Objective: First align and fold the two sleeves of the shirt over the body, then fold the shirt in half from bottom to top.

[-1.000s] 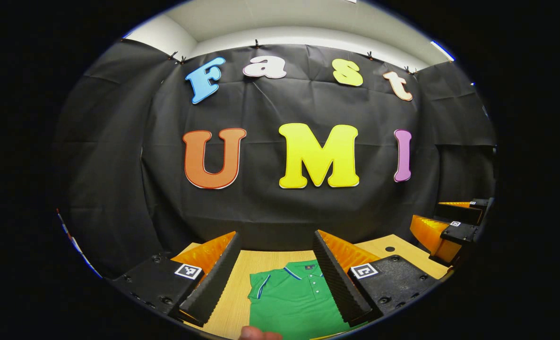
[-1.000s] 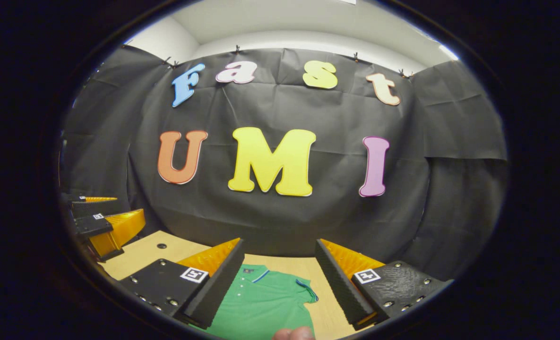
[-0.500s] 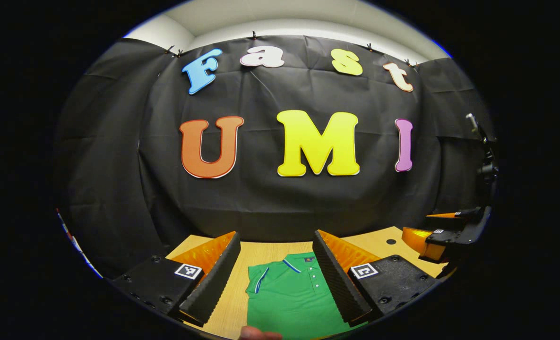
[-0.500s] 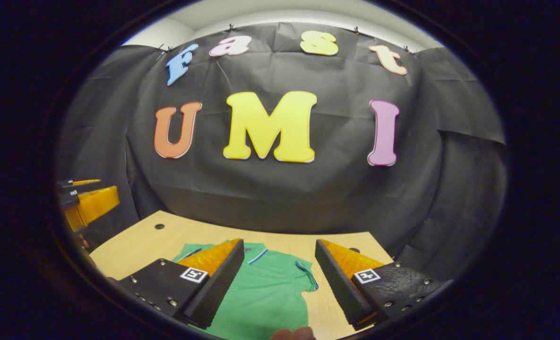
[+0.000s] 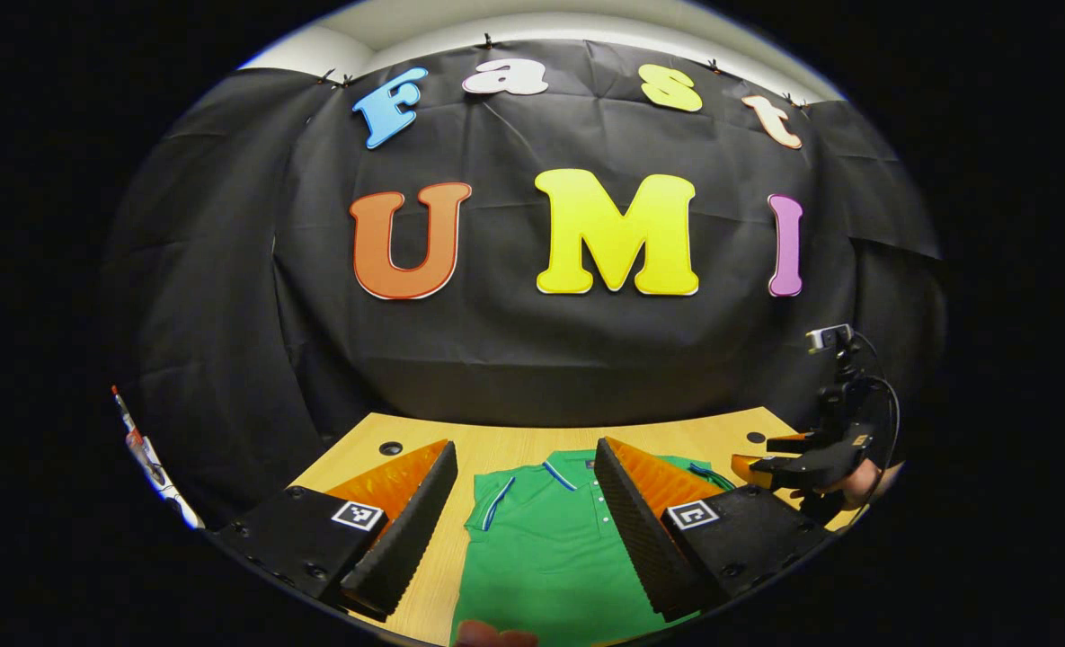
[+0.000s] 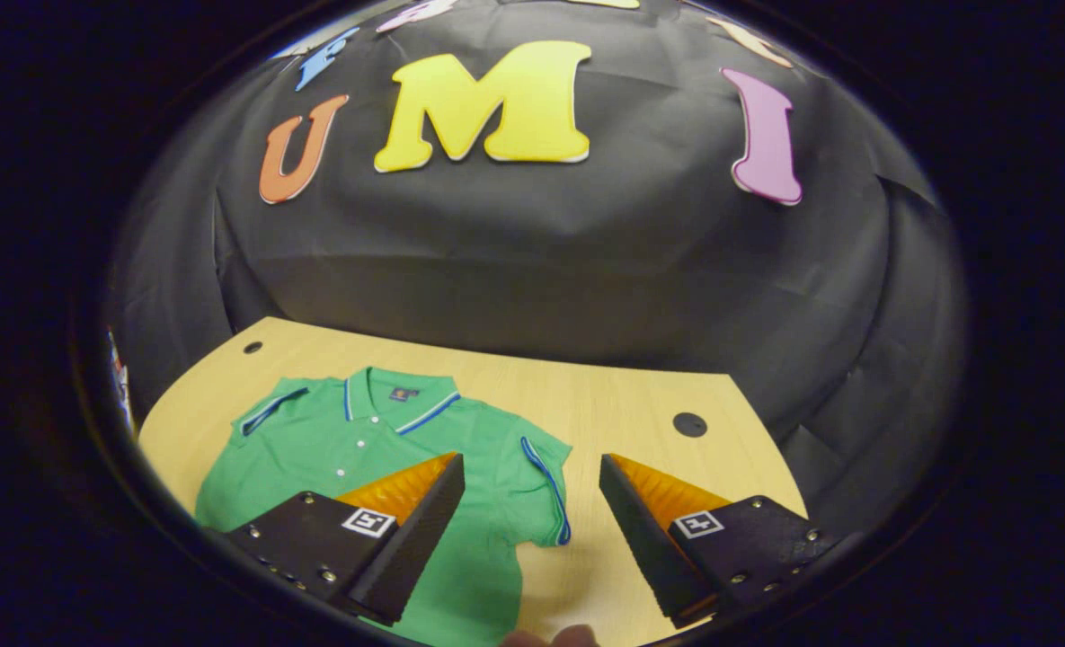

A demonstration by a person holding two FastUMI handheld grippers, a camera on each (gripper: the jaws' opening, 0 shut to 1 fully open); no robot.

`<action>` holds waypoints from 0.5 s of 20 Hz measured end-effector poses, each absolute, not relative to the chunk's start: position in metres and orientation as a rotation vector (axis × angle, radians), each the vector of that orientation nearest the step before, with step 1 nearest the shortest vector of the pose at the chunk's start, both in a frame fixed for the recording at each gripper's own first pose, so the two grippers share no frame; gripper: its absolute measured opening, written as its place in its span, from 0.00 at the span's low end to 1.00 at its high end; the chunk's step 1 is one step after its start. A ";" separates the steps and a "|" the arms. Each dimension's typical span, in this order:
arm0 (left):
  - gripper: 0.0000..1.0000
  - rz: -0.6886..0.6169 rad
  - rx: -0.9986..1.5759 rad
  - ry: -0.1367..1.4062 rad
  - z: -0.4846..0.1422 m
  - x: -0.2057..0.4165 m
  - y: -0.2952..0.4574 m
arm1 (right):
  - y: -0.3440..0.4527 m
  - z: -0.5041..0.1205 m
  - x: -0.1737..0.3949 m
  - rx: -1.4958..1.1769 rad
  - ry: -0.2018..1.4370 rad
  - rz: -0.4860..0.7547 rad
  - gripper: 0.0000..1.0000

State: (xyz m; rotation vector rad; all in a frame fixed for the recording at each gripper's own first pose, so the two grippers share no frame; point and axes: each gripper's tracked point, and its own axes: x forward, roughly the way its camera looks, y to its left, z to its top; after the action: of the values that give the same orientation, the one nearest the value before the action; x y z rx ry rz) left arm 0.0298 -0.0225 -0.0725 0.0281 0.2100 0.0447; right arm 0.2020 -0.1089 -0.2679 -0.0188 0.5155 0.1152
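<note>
No wording can be read: the shirt's (image 6: 388, 449) small collar tag (image 6: 402, 394) is too small.

You have one green shirt (image 6: 379, 449) ahead of your right claw, on one table (image 6: 640, 395) with two holes (image 6: 689, 424).

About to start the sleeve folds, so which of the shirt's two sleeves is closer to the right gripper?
The sleeve with the blue-trimmed cuff lying between the right gripper's open fingers. The other sleeve lies across the shirt, by the table's far-left edge.
</note>
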 end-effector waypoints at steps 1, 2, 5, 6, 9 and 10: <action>0.99 0.043 0.029 0.215 -0.075 0.030 -0.025 | -0.111 -0.282 0.215 -0.022 0.531 0.121 0.96; 0.98 0.046 0.030 0.220 -0.077 0.030 -0.025 | -0.112 -0.296 0.224 -0.030 0.548 0.125 0.96; 0.99 0.065 0.046 0.259 -0.089 0.029 -0.025 | -0.112 -0.334 0.249 -0.053 0.596 0.152 0.96; 0.99 0.071 0.054 0.271 -0.093 0.028 -0.023 | -0.111 -0.347 0.254 -0.059 0.617 0.159 0.96; 0.99 0.103 0.055 0.297 -0.102 0.026 -0.014 | -0.114 -0.371 0.262 -0.040 0.662 0.164 0.88; 0.99 0.112 0.049 0.302 -0.104 0.025 -0.011 | -0.115 -0.377 0.262 -0.023 0.680 0.162 0.88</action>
State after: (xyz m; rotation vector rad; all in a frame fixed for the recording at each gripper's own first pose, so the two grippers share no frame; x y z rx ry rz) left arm 0.0254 -0.0112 -0.1043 0.0493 0.3020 0.1124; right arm 0.2620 -0.1147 -0.3765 -0.0230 0.6801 0.1622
